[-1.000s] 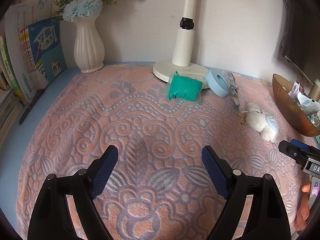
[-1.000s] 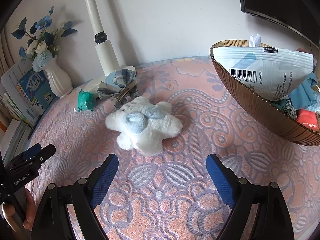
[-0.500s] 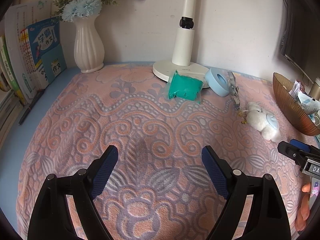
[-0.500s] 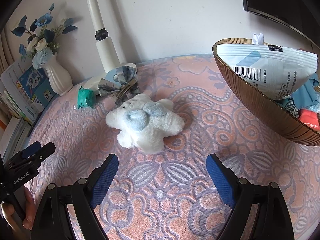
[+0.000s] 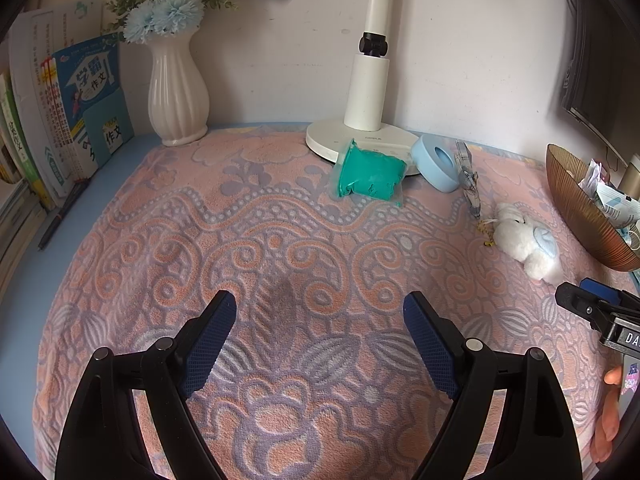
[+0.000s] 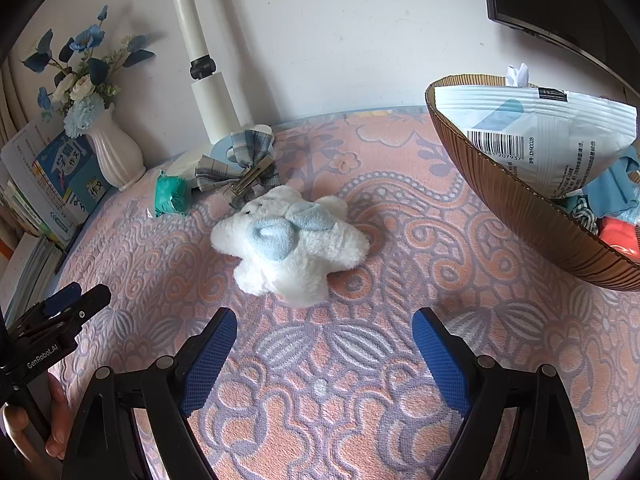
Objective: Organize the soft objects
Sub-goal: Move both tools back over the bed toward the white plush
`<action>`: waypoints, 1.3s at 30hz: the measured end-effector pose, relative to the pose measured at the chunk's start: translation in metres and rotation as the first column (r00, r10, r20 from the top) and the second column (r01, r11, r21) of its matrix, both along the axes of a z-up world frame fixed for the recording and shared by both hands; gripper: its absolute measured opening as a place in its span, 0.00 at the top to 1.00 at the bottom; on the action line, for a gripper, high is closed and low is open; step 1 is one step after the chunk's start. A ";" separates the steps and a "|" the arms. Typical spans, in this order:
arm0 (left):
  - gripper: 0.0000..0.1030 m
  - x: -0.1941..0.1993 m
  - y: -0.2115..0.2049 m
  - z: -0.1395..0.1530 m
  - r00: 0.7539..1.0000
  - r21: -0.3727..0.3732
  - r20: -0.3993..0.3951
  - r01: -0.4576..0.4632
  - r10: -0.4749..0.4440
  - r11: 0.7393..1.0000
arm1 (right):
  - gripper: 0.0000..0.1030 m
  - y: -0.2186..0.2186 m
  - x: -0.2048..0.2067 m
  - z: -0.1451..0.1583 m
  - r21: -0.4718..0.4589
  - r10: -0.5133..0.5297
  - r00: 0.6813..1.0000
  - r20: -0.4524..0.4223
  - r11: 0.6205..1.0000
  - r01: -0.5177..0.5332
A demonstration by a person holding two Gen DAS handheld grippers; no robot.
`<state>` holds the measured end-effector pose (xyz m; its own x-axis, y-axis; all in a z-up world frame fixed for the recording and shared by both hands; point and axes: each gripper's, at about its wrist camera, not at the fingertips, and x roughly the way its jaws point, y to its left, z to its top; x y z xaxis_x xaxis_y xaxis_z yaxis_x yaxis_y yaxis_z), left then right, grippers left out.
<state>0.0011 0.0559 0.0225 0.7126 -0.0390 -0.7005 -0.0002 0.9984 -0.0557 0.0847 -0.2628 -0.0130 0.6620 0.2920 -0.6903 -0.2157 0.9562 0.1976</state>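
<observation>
Both tools, the right tool (image 6: 323,344) and the left tool (image 5: 319,330), are wide open and hold nothing, with the white plush toy (image 6: 290,244) just past the right one.

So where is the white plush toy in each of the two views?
Left wrist view: the white plush toy lies far right, beside the brown bowl.
Right wrist view: the toy lies at centre, just ahead of the open fingers.
Shared landmark: the white lamp post.
</observation>
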 end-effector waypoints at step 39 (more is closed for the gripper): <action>0.18 0.014 -0.003 0.030 0.977 -0.128 -0.166 0.112 -0.132 0.985 | 0.14 0.009 0.003 0.006 -0.058 0.058 0.982 -0.181 0.996 -0.070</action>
<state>0.0153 0.0534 0.0527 0.5658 -0.2074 -0.7980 0.1011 0.9780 -0.1825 0.0872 -0.2534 -0.0074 0.5074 0.2810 -0.8146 -0.2436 0.9536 0.1772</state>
